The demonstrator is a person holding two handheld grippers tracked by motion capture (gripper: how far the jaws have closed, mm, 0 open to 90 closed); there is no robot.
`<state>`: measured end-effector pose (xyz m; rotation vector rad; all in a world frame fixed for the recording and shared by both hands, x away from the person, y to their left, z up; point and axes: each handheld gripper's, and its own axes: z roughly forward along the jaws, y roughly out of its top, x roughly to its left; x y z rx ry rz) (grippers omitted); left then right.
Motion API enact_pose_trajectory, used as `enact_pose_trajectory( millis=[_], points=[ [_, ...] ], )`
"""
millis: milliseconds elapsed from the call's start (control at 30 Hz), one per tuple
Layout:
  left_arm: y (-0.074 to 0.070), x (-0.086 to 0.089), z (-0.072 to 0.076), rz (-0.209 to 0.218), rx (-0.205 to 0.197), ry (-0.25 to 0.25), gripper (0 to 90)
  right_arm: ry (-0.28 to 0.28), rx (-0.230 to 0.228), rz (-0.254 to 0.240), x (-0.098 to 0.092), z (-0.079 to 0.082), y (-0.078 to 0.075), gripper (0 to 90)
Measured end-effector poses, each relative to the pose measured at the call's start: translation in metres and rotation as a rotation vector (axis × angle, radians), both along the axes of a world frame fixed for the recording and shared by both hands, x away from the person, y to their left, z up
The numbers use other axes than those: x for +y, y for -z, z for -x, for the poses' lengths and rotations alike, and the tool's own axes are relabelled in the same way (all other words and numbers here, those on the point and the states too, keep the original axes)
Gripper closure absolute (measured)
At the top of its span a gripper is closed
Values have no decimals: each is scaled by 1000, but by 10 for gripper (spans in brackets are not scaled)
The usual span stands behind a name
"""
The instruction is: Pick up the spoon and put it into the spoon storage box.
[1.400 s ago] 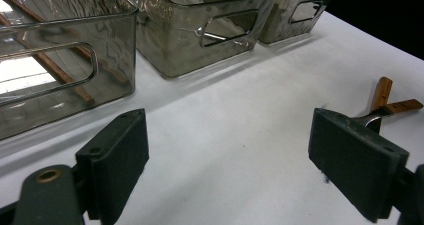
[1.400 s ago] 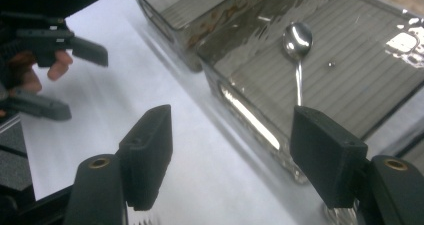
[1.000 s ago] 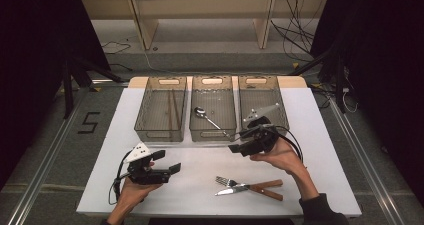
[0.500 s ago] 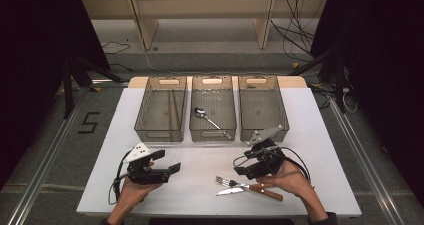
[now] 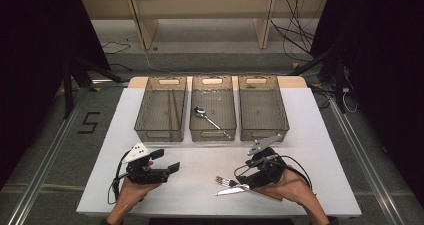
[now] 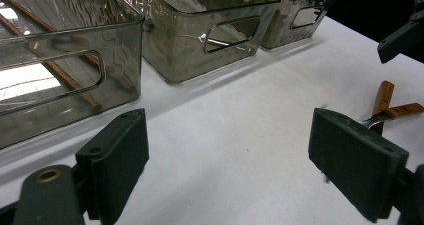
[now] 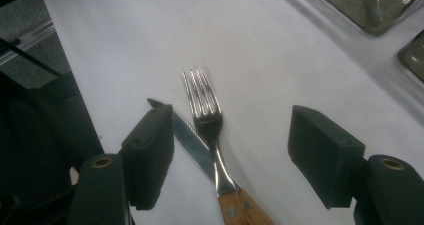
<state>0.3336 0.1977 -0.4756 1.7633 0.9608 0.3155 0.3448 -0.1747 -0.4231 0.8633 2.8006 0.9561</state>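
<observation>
Right gripper [image 5: 239, 181] is low over the fork [image 7: 204, 105] and knife [image 7: 187, 140] at the near right of the counter [image 5: 200, 160], jaws apart and straddling both; in the right gripper view the fork's neck sits roughly midway between the pads and the knife blade crosses under it, tip near the left pad. The jaws have just been closing a little, but nothing is pinched yet; pads are clear of the metal. The two wooden handles run back toward the hand (they show past the left gripper's pad in the left gripper view). Left gripper [image 5: 167, 161] idles at the near left of the counter, jaws wide apart, nothing between them. Three clear bins sit in a row at the far side: left bin [image 5: 159, 131] holds chopsticks [image 5: 173, 110], middle bin [image 5: 212, 133] holds a spoon [image 5: 209, 119], right bin [image 5: 264, 131] looks empty. My read: this is cutlery sorting, and the step in hand is the pick approach on the fork. Next move calls for isolating one piece, since they overlap: settle lower, centre on the fork neck, close without catching the blade. The risk is lifting both or skidding the knife. Then carry it to a bin, probably the right one.
</observation>
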Motion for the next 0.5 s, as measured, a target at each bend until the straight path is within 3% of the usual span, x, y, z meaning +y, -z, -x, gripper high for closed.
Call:
enact_pose_trajectory(
  millis=[500],
  points=[
    [-1, -3, -1, -14, -8, 4, 160, -9, 22, 43, -2, 7, 12, 347]
  ],
)
